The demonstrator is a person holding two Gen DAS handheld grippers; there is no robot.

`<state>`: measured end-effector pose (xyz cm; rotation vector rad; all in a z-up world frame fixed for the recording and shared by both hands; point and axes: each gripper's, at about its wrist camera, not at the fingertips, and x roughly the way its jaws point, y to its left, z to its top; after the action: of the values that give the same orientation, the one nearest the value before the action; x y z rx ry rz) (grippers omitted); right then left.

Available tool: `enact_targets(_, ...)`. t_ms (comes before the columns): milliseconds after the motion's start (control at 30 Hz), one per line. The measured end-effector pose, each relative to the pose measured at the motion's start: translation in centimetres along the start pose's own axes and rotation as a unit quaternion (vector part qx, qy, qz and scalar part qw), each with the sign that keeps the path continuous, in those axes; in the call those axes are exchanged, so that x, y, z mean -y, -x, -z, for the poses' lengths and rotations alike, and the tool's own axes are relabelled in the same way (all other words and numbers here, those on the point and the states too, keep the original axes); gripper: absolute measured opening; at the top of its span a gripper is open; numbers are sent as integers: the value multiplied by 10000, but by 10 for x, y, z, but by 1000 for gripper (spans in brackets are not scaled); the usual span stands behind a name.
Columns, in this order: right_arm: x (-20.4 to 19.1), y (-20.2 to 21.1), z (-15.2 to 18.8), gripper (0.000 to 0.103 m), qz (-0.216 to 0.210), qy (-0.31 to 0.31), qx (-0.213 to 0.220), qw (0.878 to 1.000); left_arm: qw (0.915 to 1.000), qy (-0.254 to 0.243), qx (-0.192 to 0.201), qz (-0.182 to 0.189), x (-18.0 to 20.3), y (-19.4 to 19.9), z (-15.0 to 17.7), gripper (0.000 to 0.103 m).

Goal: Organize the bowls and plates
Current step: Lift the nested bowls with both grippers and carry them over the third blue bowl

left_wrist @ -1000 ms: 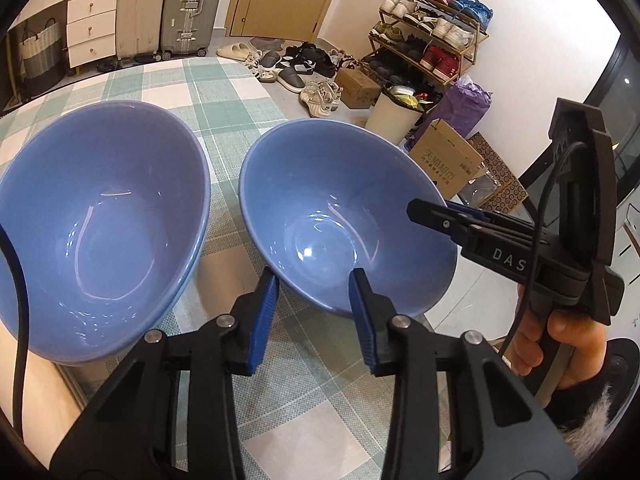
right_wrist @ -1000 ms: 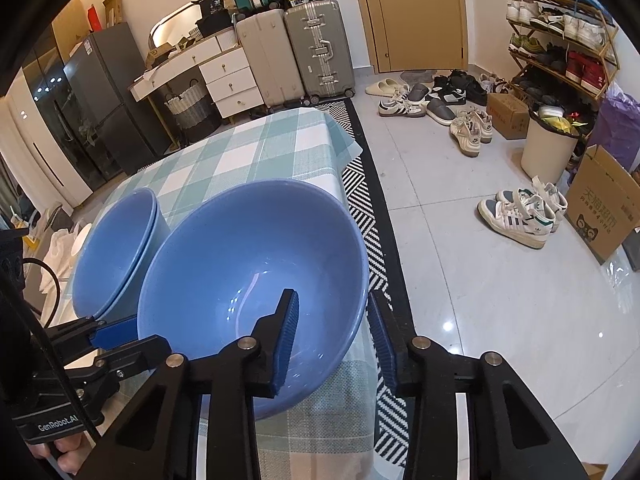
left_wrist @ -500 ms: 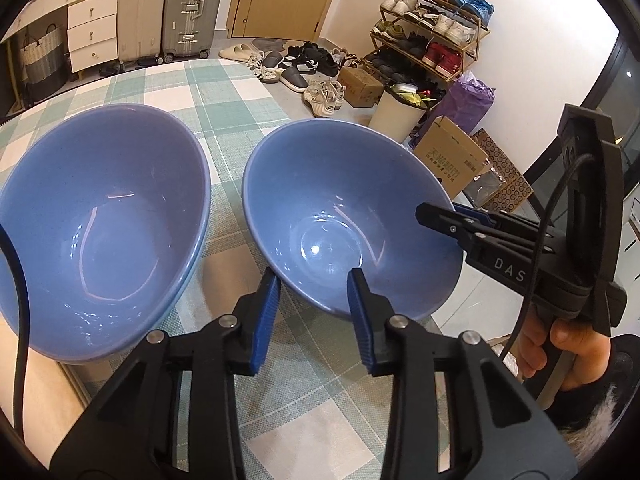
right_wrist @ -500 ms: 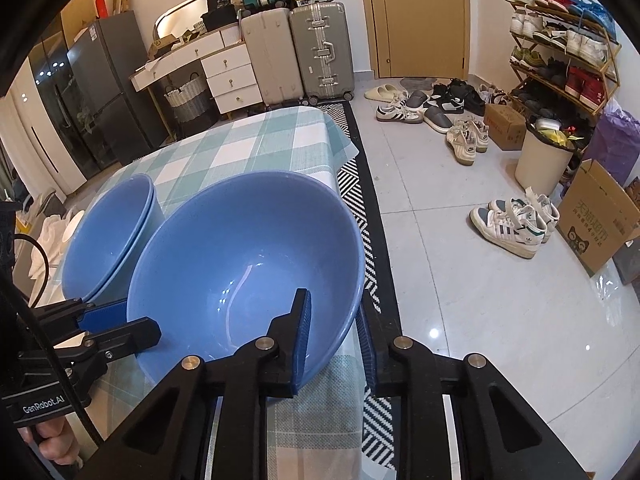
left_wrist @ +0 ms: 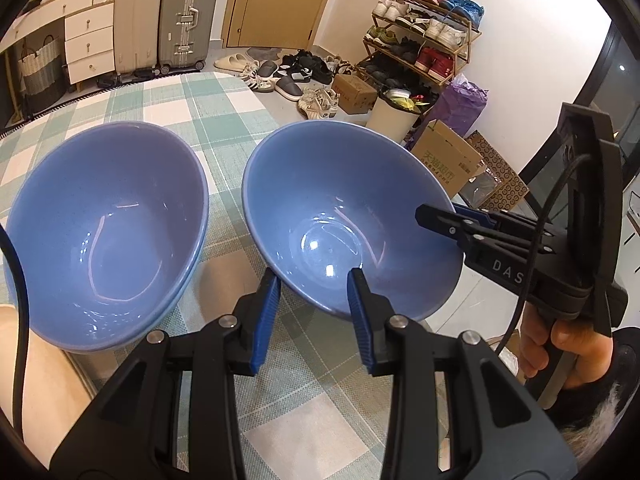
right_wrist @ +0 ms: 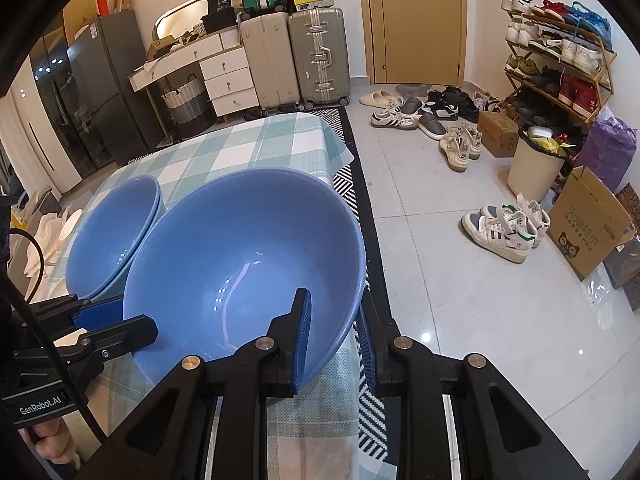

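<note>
Resting near the desk's edge, the single blue bowl [right_wrist: 240, 264] has its near rim pinched by the right claw [right_wrist: 334, 332]: one blue pad lies inside the bowl, the other outside against the wall, and the jaws are closed tight on that rim. In the left wrist view the same bowl [left_wrist: 340, 216] sits just ahead of the left claw [left_wrist: 314, 300], whose jaws stand partly apart with nothing between them; its tips hover at the bowl's near wall, and whether they touch it I cannot tell. To the left of that claw, close beside the single bowl, sits the stacked pair of blue bowls [left_wrist: 104, 232], one nested in the other. All rest on the desk [left_wrist: 192, 104], covered by a green and white checked cloth. Beyond the right claw's far side, the floor [right_wrist: 460, 280] holds scattered shoes [right_wrist: 504, 226] and a cardboard box [right_wrist: 588, 224].
</note>
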<state>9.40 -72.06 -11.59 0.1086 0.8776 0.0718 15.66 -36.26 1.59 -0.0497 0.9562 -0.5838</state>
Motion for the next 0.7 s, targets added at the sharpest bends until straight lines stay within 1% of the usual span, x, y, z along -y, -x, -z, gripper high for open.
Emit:
enact_targets(400,-7,18,-3,23,96,64,111,9999,9998,-115,190,2,8,32,0,31)
enact_targets(700,-16,40,-7,23,136,151,288,9994,9992,-163,376,20,12,64,-1,31)
